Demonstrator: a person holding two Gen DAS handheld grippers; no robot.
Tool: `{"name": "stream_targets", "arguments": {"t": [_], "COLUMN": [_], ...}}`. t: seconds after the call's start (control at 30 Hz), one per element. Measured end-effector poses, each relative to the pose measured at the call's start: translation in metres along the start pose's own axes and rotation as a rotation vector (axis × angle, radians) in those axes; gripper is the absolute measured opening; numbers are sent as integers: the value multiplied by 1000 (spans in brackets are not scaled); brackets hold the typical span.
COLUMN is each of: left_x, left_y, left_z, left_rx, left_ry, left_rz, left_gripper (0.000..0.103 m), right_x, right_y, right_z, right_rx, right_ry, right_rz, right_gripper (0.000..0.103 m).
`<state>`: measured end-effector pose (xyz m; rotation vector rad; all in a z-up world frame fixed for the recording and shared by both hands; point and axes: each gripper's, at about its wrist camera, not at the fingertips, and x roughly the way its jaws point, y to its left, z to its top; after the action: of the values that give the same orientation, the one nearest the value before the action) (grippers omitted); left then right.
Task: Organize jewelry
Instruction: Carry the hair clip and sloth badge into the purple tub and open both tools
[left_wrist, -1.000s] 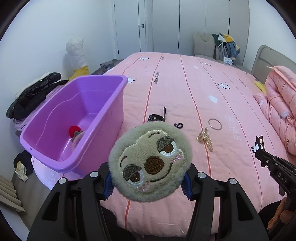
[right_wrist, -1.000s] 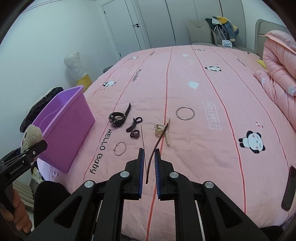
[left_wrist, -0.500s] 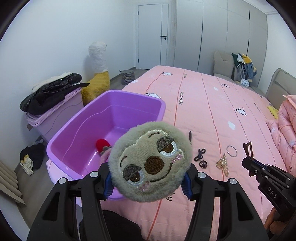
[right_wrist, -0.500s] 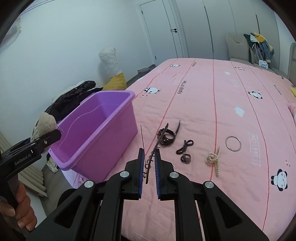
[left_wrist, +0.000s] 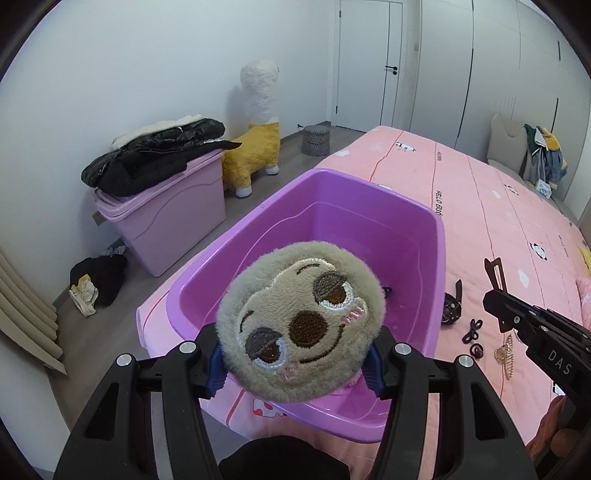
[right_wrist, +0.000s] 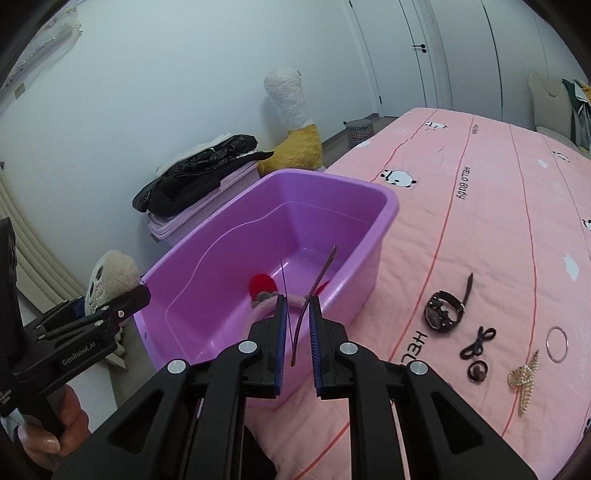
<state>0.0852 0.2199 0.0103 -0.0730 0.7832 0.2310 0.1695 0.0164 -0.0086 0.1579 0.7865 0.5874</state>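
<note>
My left gripper (left_wrist: 295, 365) is shut on a round plush sloth-face accessory (left_wrist: 301, 319) and holds it over the near end of the purple bin (left_wrist: 439, 236). My right gripper (right_wrist: 297, 325) holds a thin dark hair clip (right_wrist: 314, 291) between slightly parted pads, over the bin's (right_wrist: 384, 218) near rim. A red and grey plush item (right_wrist: 262, 286) lies inside the bin. On the pink bed lie a black watch (right_wrist: 441, 312), a black hair tie (right_wrist: 478, 341), a dark ring (right_wrist: 476, 371), a pearl claw clip (right_wrist: 524, 380) and a silver bangle (right_wrist: 557, 343).
The bin stands on the bed's left corner. Beyond it on the floor are a pink storage box (left_wrist: 166, 206) with black clothes on top, a yellow alpaca toy (left_wrist: 258, 136) and a small basket (left_wrist: 315, 139). A folded pink quilt (left_wrist: 583, 288) is at the right.
Both grippers have swung left from the jewelry on the bed to over the purple bin, each still holding its item. The right pads have parted a little around the clip.
</note>
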Motion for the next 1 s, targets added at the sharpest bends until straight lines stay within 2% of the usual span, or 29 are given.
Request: {"name": "stream_targets", "arguments": {"t": [0.3, 0.63, 0.73, 0.77, 0.83, 0.87, 0.9, 0.93, 1.0], "left_x": [33, 75, 85, 88, 91, 92, 91, 91, 89], "left_y": [13, 13, 13, 15, 15, 16, 18, 18, 20], "left_z": [7, 9, 8, 9, 8, 9, 9, 10, 10], "left_rx": [-55, -97, -103, -105, -111, -116, -121, -123, -127], "left_ry": [48, 129, 153, 159, 174, 177, 174, 171, 166], "left_rz": [42, 45, 48, 50, 49, 50, 52, 58, 58], "left_gripper": [56, 57, 59, 62, 68, 77, 85, 88, 89], "right_x": [59, 115, 124, 126, 129, 129, 129, 129, 126], "right_y": [21, 13, 11, 10, 9, 9, 9, 8, 7], "right_z": [30, 43, 44, 44, 45, 45, 46, 46, 48], "right_rx": [-53, -45, -40, -41, -41, -40, -40, -39, -43], "right_ry": [72, 178, 187, 187, 189, 188, 186, 179, 166], "right_rz": [28, -11, -28, -34, -50, -58, -62, -65, -72], "right_gripper": [13, 13, 13, 13, 18, 31, 49, 55, 57]}}
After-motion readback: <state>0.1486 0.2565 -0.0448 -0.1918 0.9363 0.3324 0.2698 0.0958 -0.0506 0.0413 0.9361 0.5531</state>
